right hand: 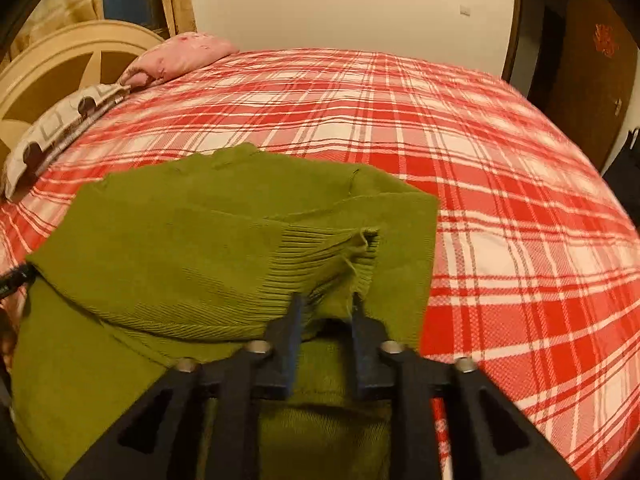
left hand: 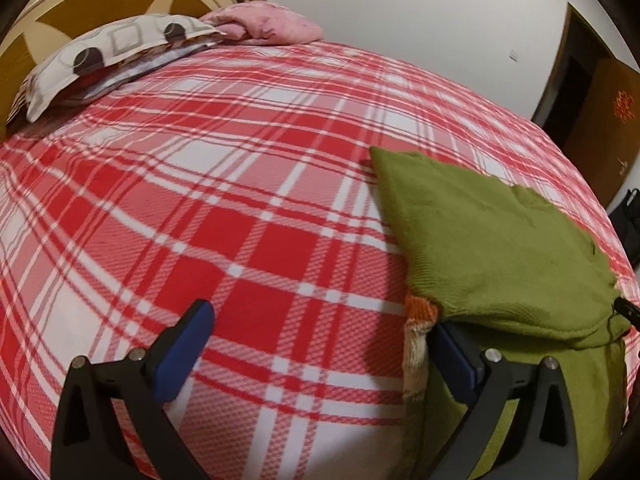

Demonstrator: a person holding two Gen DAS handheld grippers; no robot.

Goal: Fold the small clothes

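Observation:
A green knit sweater (left hand: 500, 248) lies folded on the red-and-white plaid bedspread (left hand: 240, 220), at the right of the left wrist view. An orange and cream knit edge (left hand: 420, 316) shows under its near left corner. My left gripper (left hand: 320, 348) is wide open over bare bedspread, and its right finger (left hand: 456, 360) rests against that corner. In the right wrist view the sweater (right hand: 180, 248) fills the lower left, with its ribbed hem (right hand: 332, 252) folded over on top. My right gripper (right hand: 327, 316) is open at the hem's near edge. The blue pads stand apart and do not press on the cloth.
A patterned pillow (left hand: 100, 60) and a pink cushion (left hand: 272, 24) lie at the head of the bed by the cream headboard (left hand: 80, 4). A brown door (left hand: 600, 120) and a dark bag (left hand: 630, 220) stand beyond the bed's right edge. Plaid bedspread (right hand: 520, 200) stretches right of the sweater.

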